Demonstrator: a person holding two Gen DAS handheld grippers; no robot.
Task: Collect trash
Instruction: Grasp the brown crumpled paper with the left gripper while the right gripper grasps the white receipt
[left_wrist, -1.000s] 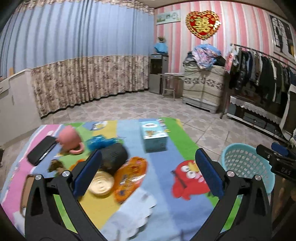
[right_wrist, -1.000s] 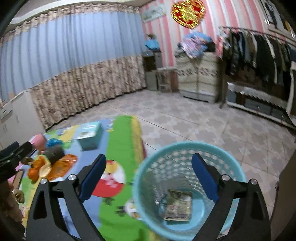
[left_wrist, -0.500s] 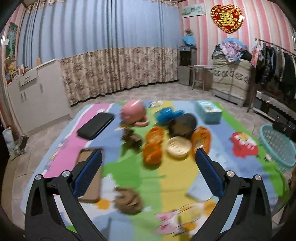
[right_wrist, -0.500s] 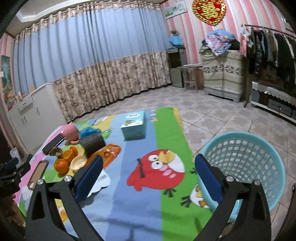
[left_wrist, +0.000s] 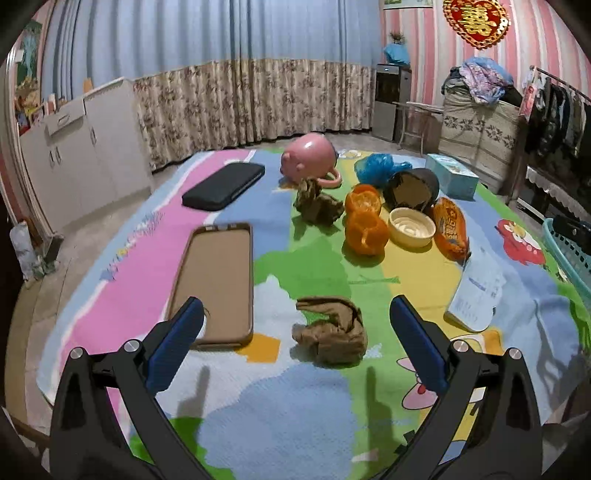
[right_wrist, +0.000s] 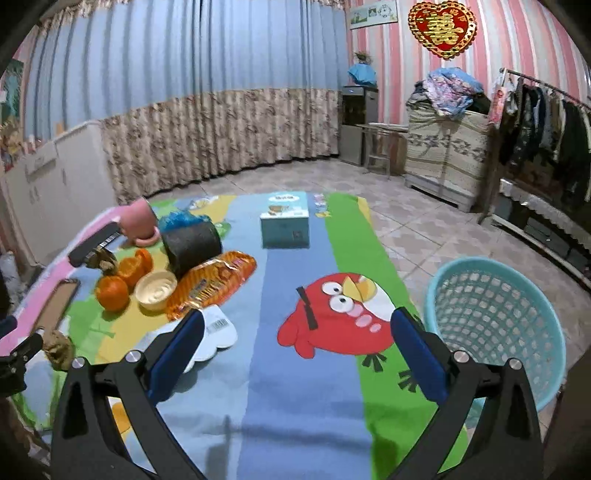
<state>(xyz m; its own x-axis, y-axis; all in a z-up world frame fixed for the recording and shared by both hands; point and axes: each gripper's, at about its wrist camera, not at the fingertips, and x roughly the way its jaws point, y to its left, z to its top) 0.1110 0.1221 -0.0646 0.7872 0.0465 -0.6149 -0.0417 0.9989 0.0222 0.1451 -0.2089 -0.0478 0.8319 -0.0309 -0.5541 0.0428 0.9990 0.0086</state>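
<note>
The left gripper (left_wrist: 295, 332) hangs low over the colourful play mat (left_wrist: 280, 417) with its blue-padded jaws spread wide and nothing between them. Just beyond the gap, slightly right of centre, lies a crumpled brown paper wad (left_wrist: 330, 336). To its left, beside the left finger, a tan phone case (left_wrist: 218, 284) lies flat, and farther off a black phone case (left_wrist: 225, 180). To the right of the wad a white paper receipt (left_wrist: 476, 291) lies on the mat. Farther away sit two pieces of orange peel (left_wrist: 365, 223), a cream bowl (left_wrist: 412, 226), an orange snack wrapper (left_wrist: 450, 228), a second brown paper wad (left_wrist: 318, 205), a dark cylindrical container on its side (left_wrist: 410, 186), a crumpled blue plastic bag (left_wrist: 380, 166), a pink pig-shaped mug (left_wrist: 309, 162) and a teal tissue box (left_wrist: 451, 177).

The right gripper (right_wrist: 295, 343) is also wide open and empty, held above the mat's blue stripe and red bird print (right_wrist: 340, 314). The teal laundry-style basket (right_wrist: 495, 325) stands on the tiled floor just off the mat's right edge, beside the right finger. The same receipt (right_wrist: 216, 334) lies under the left finger, and the wrapper (right_wrist: 210, 284) lies just beyond it.
</note>
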